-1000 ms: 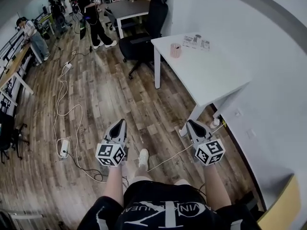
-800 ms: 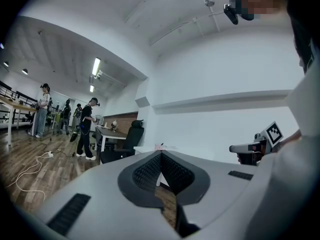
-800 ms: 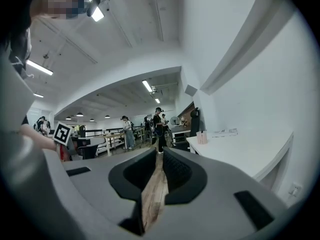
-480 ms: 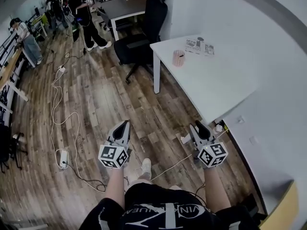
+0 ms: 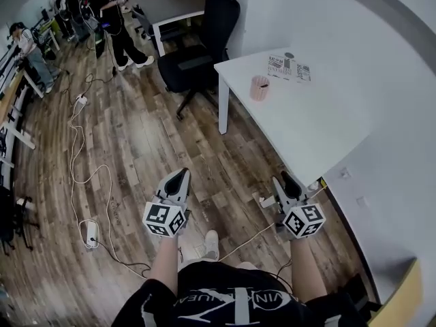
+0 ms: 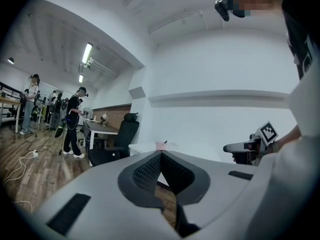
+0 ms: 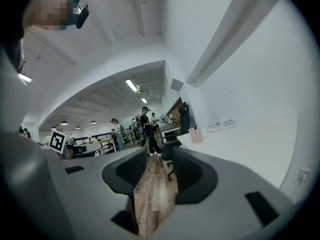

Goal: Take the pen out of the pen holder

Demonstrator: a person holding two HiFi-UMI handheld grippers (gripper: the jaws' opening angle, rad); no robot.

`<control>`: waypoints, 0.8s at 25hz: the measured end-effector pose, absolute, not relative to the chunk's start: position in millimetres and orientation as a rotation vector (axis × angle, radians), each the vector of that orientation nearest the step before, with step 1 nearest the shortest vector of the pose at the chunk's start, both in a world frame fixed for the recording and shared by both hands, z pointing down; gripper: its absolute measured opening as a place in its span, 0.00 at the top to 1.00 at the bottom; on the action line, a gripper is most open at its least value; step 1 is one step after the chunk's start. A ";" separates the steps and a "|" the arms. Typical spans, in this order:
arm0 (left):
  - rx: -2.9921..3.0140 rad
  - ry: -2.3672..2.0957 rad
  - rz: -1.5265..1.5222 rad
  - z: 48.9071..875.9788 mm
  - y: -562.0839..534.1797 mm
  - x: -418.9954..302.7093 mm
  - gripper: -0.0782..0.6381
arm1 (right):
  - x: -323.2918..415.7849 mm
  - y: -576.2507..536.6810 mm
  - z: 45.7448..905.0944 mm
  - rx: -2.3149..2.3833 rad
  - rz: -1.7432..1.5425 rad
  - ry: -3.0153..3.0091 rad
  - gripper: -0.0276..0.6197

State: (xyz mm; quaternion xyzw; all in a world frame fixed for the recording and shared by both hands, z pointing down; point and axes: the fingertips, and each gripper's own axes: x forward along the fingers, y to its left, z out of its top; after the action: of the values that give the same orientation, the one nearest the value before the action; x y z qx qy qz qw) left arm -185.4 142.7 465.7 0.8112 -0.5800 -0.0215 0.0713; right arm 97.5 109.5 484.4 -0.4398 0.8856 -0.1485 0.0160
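A pink mesh pen holder stands on the white table near its far left edge, well ahead of both grippers. It also shows small and far off in the left gripper view as the pen holder, with a dark pen tip just over its rim, and in the right gripper view as the pen holder. My left gripper is held level over the wooden floor with its tips together and nothing in them. The jaws of my right gripper are opening, with nothing between them.
A black office chair stands to the left of the table. Printed sheets lie at the table's far end. White cables and a power strip lie on the floor at left. Several people stand far back. A white wall is at right.
The person has walked forward, so the table and pen holder lie nearer. Both grippers have travelled along, still held level over the floor.
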 end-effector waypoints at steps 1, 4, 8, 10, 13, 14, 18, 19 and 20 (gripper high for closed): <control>2.443 -1.737 -0.064 465.7 136.2 -187.6 0.87 | 94.2 103.8 485.0 -1.372 -0.465 2.749 0.73; 2.458 -1.718 -0.058 466.1 115.4 -193.6 0.87 | 85.0 85.2 486.6 -1.384 -0.473 2.741 0.72; 2.488 -1.693 -0.039 466.1 85.6 -201.6 0.87 | 77.1 57.5 490.5 -1.413 -0.486 2.717 0.72; 2.498 -1.683 -0.033 466.5 71.6 -207.2 0.87 | 72.5 44.2 491.7 -1.423 -0.492 2.700 0.72; 2.513 -1.663 -0.025 468.5 53.6 -216.0 0.87 | 63.8 26.4 492.6 -1.439 -0.488 2.683 0.72; 2.517 -1.655 -0.022 469.8 48.5 -218.6 0.87 | 60.9 21.4 492.5 -1.443 -0.485 2.678 0.72; 2.533 -1.621 -0.013 474.6 29.8 -226.8 0.87 | 49.8 6.2 491.1 -1.450 -0.475 2.664 0.72; 2.532 -1.618 -0.015 475.5 25.3 -228.2 0.87 | 47.9 3.3 491.5 -1.450 -0.476 2.665 0.72; 2.529 -1.617 -0.019 476.3 20.8 -228.8 0.87 | 46.9 0.6 492.1 -1.451 -0.477 2.669 0.72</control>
State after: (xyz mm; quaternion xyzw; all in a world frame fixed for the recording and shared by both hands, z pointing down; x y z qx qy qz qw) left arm -228.8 20.8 476.3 0.8404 -0.5373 -0.0063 0.0701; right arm 46.9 0.6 492.1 -0.4717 0.8674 -0.1550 0.0333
